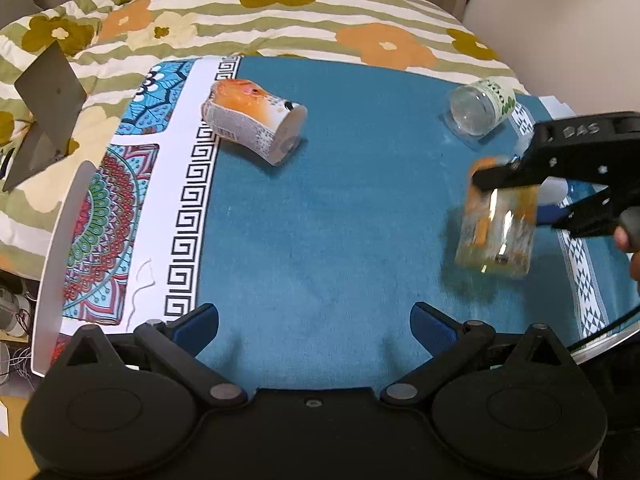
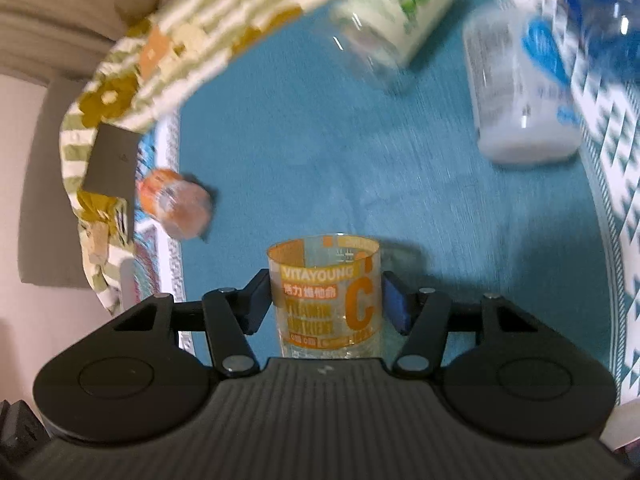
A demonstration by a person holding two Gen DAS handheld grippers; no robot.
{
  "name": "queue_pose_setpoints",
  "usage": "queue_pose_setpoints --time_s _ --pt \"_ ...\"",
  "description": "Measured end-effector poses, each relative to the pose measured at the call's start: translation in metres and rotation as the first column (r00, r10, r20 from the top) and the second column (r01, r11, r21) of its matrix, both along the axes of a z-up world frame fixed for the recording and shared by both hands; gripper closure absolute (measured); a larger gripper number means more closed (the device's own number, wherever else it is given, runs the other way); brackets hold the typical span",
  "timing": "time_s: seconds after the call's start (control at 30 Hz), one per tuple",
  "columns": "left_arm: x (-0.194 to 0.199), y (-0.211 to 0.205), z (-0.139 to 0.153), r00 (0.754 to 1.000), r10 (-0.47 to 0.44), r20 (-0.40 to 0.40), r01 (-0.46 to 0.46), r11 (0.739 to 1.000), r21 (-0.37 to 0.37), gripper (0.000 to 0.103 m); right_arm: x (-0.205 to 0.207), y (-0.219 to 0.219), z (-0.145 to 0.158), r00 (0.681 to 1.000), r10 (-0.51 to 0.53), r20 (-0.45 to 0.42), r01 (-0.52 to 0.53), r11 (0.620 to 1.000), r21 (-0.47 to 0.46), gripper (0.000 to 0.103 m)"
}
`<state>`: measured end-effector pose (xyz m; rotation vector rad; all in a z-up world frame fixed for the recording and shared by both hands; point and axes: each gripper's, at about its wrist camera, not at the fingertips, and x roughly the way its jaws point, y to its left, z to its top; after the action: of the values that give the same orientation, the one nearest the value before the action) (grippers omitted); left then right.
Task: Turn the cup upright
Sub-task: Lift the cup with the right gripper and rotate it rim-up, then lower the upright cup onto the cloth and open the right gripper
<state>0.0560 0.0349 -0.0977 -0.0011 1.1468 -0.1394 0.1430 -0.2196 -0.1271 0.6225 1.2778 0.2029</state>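
Item: clear orange-print cup [image 2: 324,296] | my right tongs [image 2: 322,306] clamp its sides, above blue cloth [image 1: 320,208] | my left tongs [image 1: 316,328] wide, empty | risk: slick wall may slip mid-turn.

We see a clear, shiny plastic cup with orange print [image 2: 324,296], and light glints on its smooth wall. The right gripper [image 2: 323,302] holding it is matt black plastic with dull blue rubbery pads and small silver metal pins. The left gripper [image 1: 314,324] looks the same. The soft blue cloth [image 1: 320,208] on the table looks fuzzy and matt. Near its left edge lies a cup with a smooth orange and white paper-like wrap [image 1: 256,120]. Near the far right corner lies a clear glossy cup with a green and white label [image 1: 482,106]. The flowered blanket [image 1: 260,20] behind looks soft and quilted.
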Motion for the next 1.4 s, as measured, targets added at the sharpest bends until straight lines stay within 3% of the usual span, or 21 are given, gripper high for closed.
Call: queue_pose_setpoints --time_s 0.1,0.2,0.3,0.43,0.57,0.83,1.07,1.4 --pt "0.000 0.005 0.002 1.000 0.014 0.000 -0.014 1.000 -0.005 0.000 -0.011 0.007 0.024 0.985 -0.007 0.174 0.021 0.997 -0.078 0.030" --pt "0.003 0.009 -0.001 1.000 0.013 -0.015 -0.013 1.000 -0.009 0.000 -0.029 0.029 0.036 0.910 0.061 0.409 0.052 0.964 -0.259 0.030" --pt "0.005 0.010 -0.006 1.000 -0.009 -0.027 0.009 1.000 0.005 0.000 -0.041 0.054 0.027 0.848 0.134 0.513 0.081 0.924 -0.375 0.030" --pt "0.008 0.011 -0.016 0.998 -0.043 -0.046 0.044 0.999 0.019 0.000 -0.043 0.073 0.007 0.833 0.129 0.537 0.126 0.902 -0.413 0.030" --pt "0.011 0.012 -0.024 0.996 -0.061 -0.061 0.062 0.998 0.024 0.000 -0.040 0.087 -0.004 0.798 0.149 0.584 0.158 0.883 -0.442 0.030" --pt "0.016 0.008 -0.033 0.993 -0.090 -0.078 0.092 0.995 0.024 0.000 -0.030 0.090 -0.015 0.768 0.214 0.604 0.137 0.866 -0.481 0.029" --pt "0.018 0.004 -0.035 0.992 -0.101 -0.082 0.102 0.995 0.018 0.000 -0.039 0.091 -0.012 0.784 0.291 0.548 0.053 0.849 -0.526 0.028" --pt "0.016 0.000 -0.032 0.993 -0.093 -0.075 0.095 0.995 0.027 0.000 -0.044 0.087 -0.015 0.809 0.286 0.513 0.024 0.857 -0.515 0.027"
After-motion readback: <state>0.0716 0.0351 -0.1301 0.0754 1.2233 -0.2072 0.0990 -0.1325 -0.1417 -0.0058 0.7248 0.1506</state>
